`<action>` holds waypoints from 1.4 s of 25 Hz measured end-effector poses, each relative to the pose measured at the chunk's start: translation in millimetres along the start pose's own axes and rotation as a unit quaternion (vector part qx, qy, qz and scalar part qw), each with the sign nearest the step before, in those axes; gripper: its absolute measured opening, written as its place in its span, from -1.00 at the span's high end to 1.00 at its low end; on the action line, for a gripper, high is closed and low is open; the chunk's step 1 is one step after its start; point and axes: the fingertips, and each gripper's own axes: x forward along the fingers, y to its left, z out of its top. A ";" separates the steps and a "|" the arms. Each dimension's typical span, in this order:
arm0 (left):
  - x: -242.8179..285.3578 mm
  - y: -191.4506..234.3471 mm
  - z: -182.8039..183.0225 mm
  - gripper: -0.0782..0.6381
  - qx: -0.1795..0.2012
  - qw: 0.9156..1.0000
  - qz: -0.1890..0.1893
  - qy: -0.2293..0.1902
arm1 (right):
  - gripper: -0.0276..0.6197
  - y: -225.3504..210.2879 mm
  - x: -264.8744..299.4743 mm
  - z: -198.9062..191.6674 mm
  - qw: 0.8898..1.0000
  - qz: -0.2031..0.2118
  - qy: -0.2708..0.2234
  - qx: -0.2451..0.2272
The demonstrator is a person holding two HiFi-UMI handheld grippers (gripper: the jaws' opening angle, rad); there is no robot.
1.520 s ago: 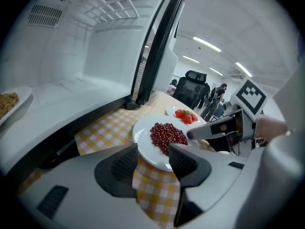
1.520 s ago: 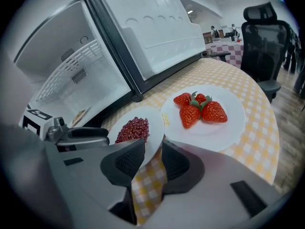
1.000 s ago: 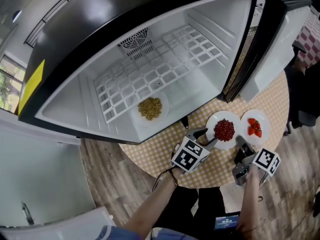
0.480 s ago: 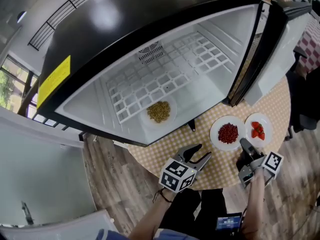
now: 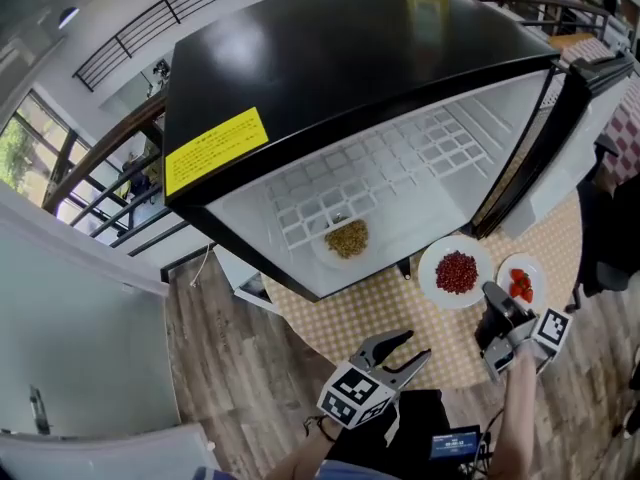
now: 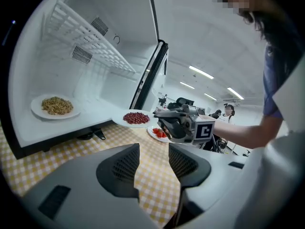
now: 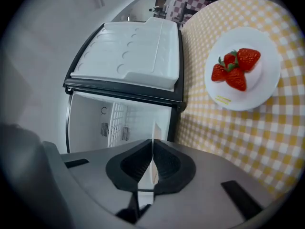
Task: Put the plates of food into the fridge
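The round white plate of dark red beans (image 5: 427, 266) is in front of the open mouth of the black mini fridge with a white interior (image 5: 330, 58), near the hinge side. In the left gripper view it looks raised off the cloth, about level with the fridge floor. The right gripper (image 5: 488, 293) is clenched on its near rim — its own view shows the jaws pressed together with only a thin white edge between them. That is a one-sided hold on a thin lip, so the plate may sag or swivel at the pinch and let the loose beans roll off. A low approach could also catch the far rim on the fridge's black lower lip. Just beside it, on the round table with a yellow-and-white checked cloth (image 5: 340, 318), sits the white plate of strawberries (image 7: 259, 92), close enough to be nudged. Inside the fridge a white plate of yellowish-brown grains (image 6: 36, 109) lies at the left, with room at the right. The left gripper (image 6: 154, 150) hangs well back — jaws apart, nothing in them.
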 end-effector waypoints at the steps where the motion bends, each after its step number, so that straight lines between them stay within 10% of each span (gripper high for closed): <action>1: -4.8 -0.2 1.2 0.23 0.004 1.000 0.003 -0.004 | 0.85 4.1 6.7 -0.2 1.000 0.002 0.000 -0.001; 24: -84.5 11.1 50.0 0.23 -0.006 0.995 0.055 -0.086 | 0.85 -4.7 123.6 4.5 0.992 -0.106 -0.061 0.035; 35: -107.7 20.7 55.2 0.23 -0.011 0.991 0.082 -0.105 | 0.85 -10.1 163.6 7.0 0.986 -0.144 -0.078 -0.031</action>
